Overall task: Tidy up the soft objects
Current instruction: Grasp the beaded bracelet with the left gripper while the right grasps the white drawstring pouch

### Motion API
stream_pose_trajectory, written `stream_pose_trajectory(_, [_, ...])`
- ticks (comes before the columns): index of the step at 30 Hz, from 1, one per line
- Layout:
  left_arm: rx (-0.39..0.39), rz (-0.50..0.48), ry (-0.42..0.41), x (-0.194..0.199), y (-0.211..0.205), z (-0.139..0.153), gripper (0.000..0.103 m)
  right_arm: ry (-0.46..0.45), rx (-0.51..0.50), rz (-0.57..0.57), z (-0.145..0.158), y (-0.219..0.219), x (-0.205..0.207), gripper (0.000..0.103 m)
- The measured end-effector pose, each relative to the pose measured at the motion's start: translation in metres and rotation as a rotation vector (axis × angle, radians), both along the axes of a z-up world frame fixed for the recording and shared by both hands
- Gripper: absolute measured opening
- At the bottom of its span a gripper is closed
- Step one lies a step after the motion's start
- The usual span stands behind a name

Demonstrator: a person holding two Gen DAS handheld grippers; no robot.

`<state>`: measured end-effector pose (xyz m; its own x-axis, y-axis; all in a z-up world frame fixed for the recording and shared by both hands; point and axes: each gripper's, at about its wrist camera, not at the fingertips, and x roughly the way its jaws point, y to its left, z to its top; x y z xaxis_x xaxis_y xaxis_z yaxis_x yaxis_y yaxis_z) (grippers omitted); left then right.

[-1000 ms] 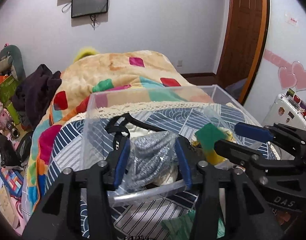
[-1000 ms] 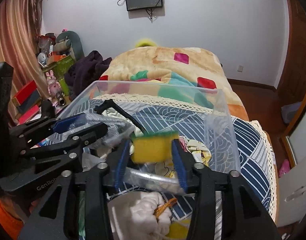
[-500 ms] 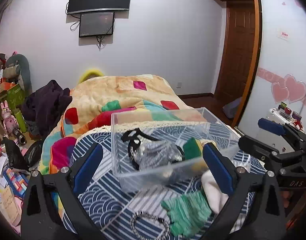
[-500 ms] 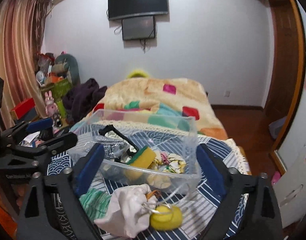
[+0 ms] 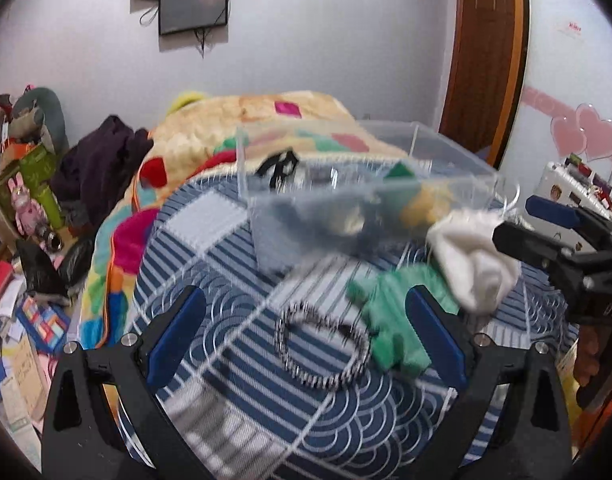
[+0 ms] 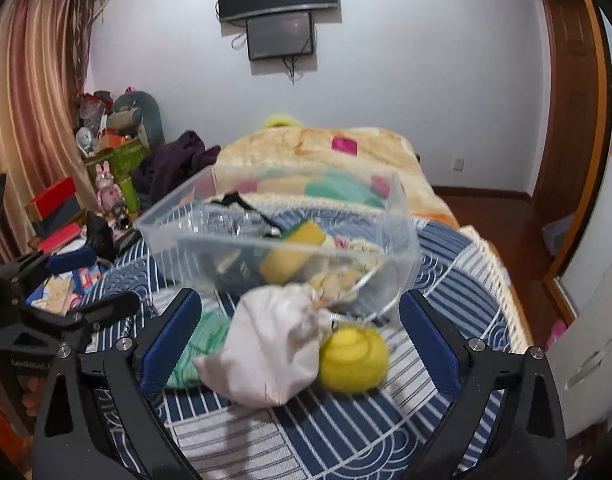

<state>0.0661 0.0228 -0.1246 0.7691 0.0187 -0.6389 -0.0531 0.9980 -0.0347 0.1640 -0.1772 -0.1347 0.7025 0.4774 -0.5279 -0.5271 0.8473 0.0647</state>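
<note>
A clear plastic bin (image 5: pixel 458 176) (image 6: pixel 166 236) stands on the blue patterned bedspread and holds a yellow-green sponge (image 6: pixel 290 252), a silver bag and a black strap. In front of it lie a white cloth pouch (image 6: pixel 274 344) (image 5: pixel 474 264), a green cloth (image 5: pixel 394 312) (image 6: pixel 194 344), a yellow soft ball (image 6: pixel 354 356) and a black-and-white beaded ring (image 5: pixel 322 348). My left gripper (image 5: pixel 306 336) is open and empty, above the ring and green cloth. My right gripper (image 6: pixel 298 336) is open and empty, with the pouch and ball between its fingers' line.
A colourful blanket (image 5: pixel 242 120) covers the bed behind the bin. Dark clothes (image 6: pixel 174 164) and cluttered boxes and toys (image 5: pixel 22 184) sit at the left. A wooden door (image 5: pixel 486 52) and a white cabinet (image 6: pixel 586 344) are at the right.
Both grippers opened and pulled back from the bin. The sponge and silver bag now lie in the bin. Both cameras tilted down toward the items in front.
</note>
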Motion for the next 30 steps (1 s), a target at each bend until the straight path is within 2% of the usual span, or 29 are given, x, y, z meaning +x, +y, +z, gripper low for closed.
stream_pose_trajectory(2, [-0.012, 0.011, 0.005, -0.003, 0.0, -0.008, 0.101, 0.024, 0.002, 0.015, -0.005, 0.0, -0.002, 0.097])
stream_pose_trajectory(4, [-0.032, 0.01, 0.013, -0.004, 0.0, -0.015, 0.101, 0.042, 0.005, 0.032, -0.009, 0.0, -0.005, 0.086])
stream_pose_trajectory(7, [-0.046, 0.005, 0.015, -0.006, -0.002, -0.019, 0.099, 0.065, -0.007, 0.058, -0.016, 0.005, -0.008, 0.074])
stream_pose_trajectory(9, [-0.041, -0.011, 0.021, -0.007, -0.005, -0.022, 0.088, 0.079, -0.005, 0.072, -0.02, 0.006, -0.008, 0.069])
stream_pose_trajectory(12, [-0.038, -0.024, 0.045, -0.006, -0.009, -0.03, 0.079, 0.091, -0.011, 0.085, -0.024, 0.009, -0.007, 0.06])
stream_pose_trajectory(16, [-0.099, -0.029, 0.06, -0.005, -0.005, -0.035, 0.071, 0.093, -0.031, 0.097, -0.029, 0.014, -0.008, 0.049])
stream_pose_trajectory(18, [-0.102, -0.027, 0.056, -0.006, -0.003, -0.034, 0.062, 0.104, -0.038, 0.105, -0.031, 0.017, -0.006, 0.042])
stream_pose_trajectory(22, [-0.097, -0.013, 0.06, -0.007, 0.0, -0.035, 0.047, 0.139, -0.055, 0.125, -0.04, 0.02, -0.004, 0.036])
stream_pose_trajectory(24, [-0.09, -0.007, 0.057, -0.007, 0.002, -0.035, 0.035, 0.138, -0.05, 0.128, -0.039, 0.019, -0.004, 0.031])
stream_pose_trajectory(27, [-0.099, -0.006, 0.054, -0.008, 0.004, -0.033, 0.022, 0.133, -0.04, 0.13, -0.036, 0.017, -0.006, 0.025])
stream_pose_trajectory(30, [-0.105, -0.017, 0.044, -0.009, 0.005, -0.03, 0.012, 0.112, -0.04, 0.125, -0.032, 0.016, -0.008, 0.022])
